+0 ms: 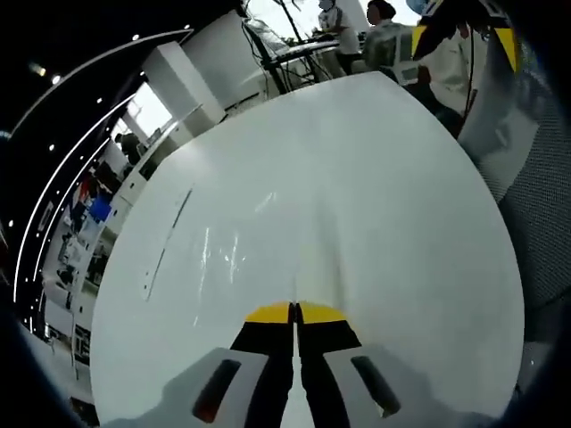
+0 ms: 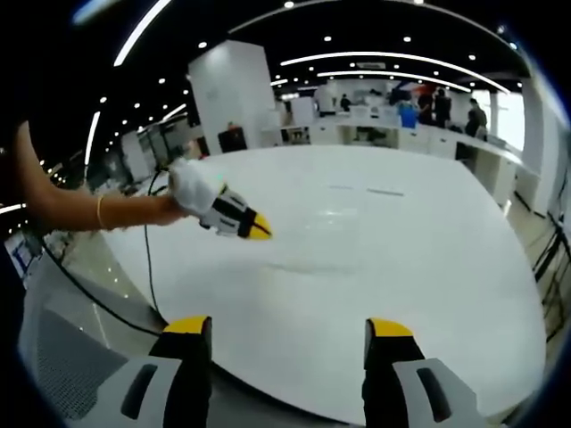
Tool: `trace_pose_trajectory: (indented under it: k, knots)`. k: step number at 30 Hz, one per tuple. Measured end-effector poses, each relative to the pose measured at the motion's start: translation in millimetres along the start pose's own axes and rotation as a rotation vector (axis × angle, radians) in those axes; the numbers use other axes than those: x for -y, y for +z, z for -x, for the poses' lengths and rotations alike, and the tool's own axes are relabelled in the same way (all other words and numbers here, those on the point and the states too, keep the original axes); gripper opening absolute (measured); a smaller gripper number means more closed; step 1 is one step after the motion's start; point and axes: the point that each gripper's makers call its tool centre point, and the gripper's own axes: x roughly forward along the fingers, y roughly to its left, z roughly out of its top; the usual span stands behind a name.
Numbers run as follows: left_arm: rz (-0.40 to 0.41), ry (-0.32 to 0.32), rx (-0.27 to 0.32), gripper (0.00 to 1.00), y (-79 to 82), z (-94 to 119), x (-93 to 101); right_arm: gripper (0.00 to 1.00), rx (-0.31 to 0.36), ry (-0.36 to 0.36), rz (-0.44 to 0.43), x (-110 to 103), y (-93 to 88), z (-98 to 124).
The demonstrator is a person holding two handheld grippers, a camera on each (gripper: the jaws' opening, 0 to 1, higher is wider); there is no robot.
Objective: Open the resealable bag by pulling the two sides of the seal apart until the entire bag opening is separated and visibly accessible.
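My left gripper (image 1: 294, 314) is shut, its yellow tips pressed together low over a white round table (image 1: 375, 178); I see nothing between them. From the right gripper view it hangs above the table's left part as the left gripper (image 2: 259, 229), held by a person's hand (image 2: 156, 211). My right gripper (image 2: 290, 332) is open at the table's near edge, its jaws wide apart with nothing between them. Faint glossy streaks (image 1: 223, 254) lie on the tabletop ahead of the left jaws. I cannot tell whether they are a clear bag or light reflections.
A thin dark line (image 1: 169, 241) marks the tabletop. People (image 1: 384, 31) sit beyond the far edge. A mesh chair (image 1: 544, 205) stands by the table's right side. A black cable (image 2: 147, 267) hangs off the table's left edge (image 2: 134, 267).
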Motion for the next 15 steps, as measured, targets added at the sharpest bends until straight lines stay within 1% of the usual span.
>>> trace_pose_trajectory:
  k: [4,9,10,13,15]
  knots:
    - [-0.004,-0.015,0.014,0.00,8.8,7.4,6.2,0.67,0.004,0.004,0.005,-0.6,1.3,-0.3]
    - [-0.012,-0.052,0.027,0.00,18.3,15.5,17.5,0.67,0.010,0.015,0.014,-3.6,2.6,-0.5]
    - [-0.024,-0.060,0.031,0.00,21.9,18.9,20.9,0.67,0.011,0.018,0.018,-4.3,2.9,-0.6]
    - [-0.046,-0.047,0.035,0.00,28.4,26.0,23.4,0.66,0.010,0.023,0.024,-5.7,3.1,-0.9]
    - [-0.066,-0.053,0.041,0.00,33.5,31.8,27.8,0.66,0.005,0.028,0.032,-7.0,2.3,-1.2]
